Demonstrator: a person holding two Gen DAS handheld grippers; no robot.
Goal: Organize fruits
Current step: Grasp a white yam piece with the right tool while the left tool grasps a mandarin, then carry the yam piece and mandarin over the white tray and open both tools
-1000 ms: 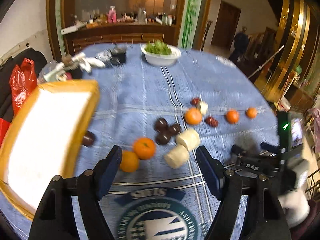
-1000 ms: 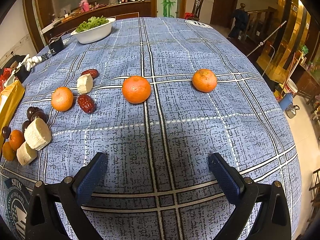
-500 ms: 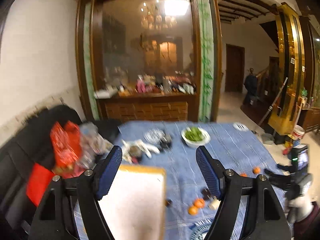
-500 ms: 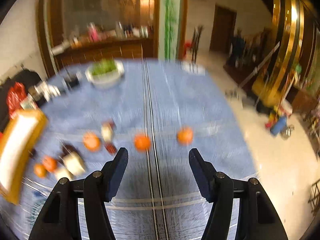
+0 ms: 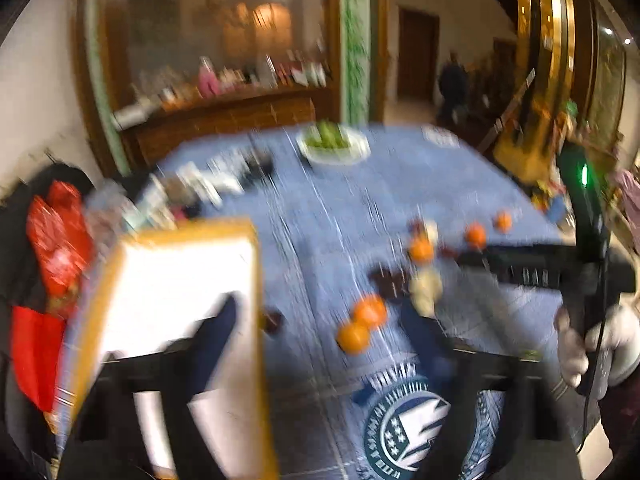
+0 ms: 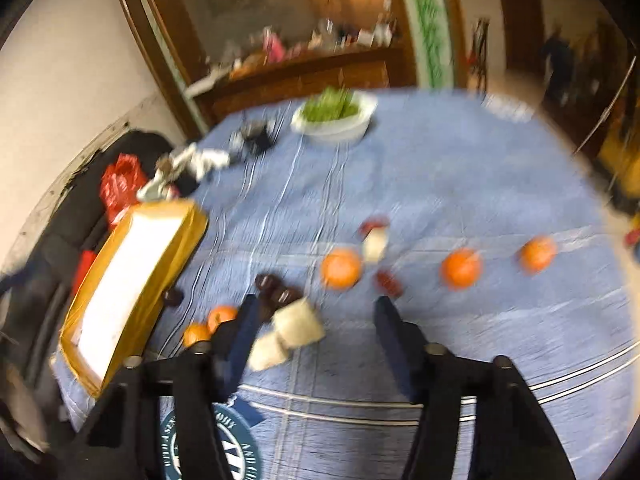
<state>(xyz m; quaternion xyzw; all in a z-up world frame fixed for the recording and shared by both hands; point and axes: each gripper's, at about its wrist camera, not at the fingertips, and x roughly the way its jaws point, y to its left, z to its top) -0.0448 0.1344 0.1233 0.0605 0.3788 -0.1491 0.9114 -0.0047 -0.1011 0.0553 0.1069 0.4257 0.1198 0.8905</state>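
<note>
Both frames blurred. Left claw [image 5: 320,332] and right claw [image 6: 314,320]: jaws apart, just been closing, nothing gripped. Oranges [image 6: 341,268] scattered mid-frame on table [image 6: 440,168].

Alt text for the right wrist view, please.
Blurred view past the open, empty right gripper onto a blue checked tablecloth scattered with orange tangerines, pale banana chunks and dark dates; a yellow-rimmed white tray lies left, a white bowl of greens behind.

I see a blue surface [image 6: 440,168] w/ thin white grid lines and a teal-and-white round emblem [image 5: 416,428]. Oranges [image 6: 341,268] are bright orange, dates [image 6: 276,290] dark brown. Tray [image 6: 188,232] is yellow-rimmed, white inside; white bowl [image 6: 344,130] holds greens.
</note>
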